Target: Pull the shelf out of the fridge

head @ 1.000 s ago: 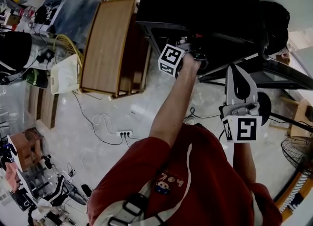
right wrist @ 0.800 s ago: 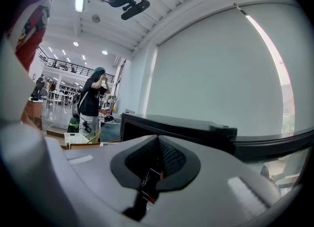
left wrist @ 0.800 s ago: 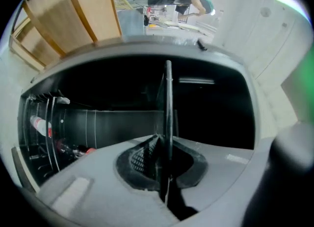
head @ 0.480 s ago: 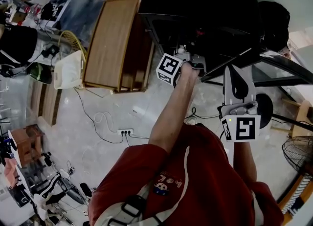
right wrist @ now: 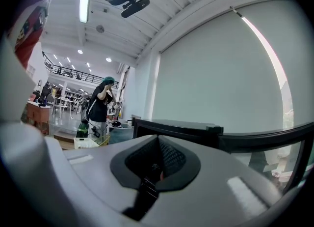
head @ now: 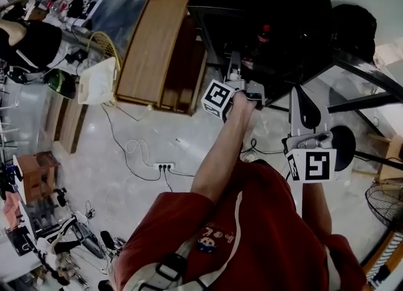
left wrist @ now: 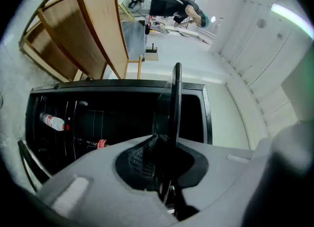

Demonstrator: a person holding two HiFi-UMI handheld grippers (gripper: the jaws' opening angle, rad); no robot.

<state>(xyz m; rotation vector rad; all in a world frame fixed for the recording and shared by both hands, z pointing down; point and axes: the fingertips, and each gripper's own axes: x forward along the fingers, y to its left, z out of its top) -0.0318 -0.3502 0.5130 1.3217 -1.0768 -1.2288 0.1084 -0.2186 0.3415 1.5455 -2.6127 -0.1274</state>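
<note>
The fingers of the left gripper (left wrist: 165,145) pinch the near edge of the thin, dark-edged flat shelf (left wrist: 175,98), though they have just been easing apart slightly. The shelf stands edge-on in front of the open black fridge (left wrist: 117,88) and looks nearly clear of it. The right gripper (head: 305,102) hangs alongside, fingers pressed together on nothing. The pull seems almost finished. The next move calls for a firm pinch and a straight draw.

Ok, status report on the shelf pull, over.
Left gripper shut on shelf, held edge-on, jaws just eased open a touch. Right gripper shut, empty. Fridge open behind shelf. Nothing seen in the way.
</note>
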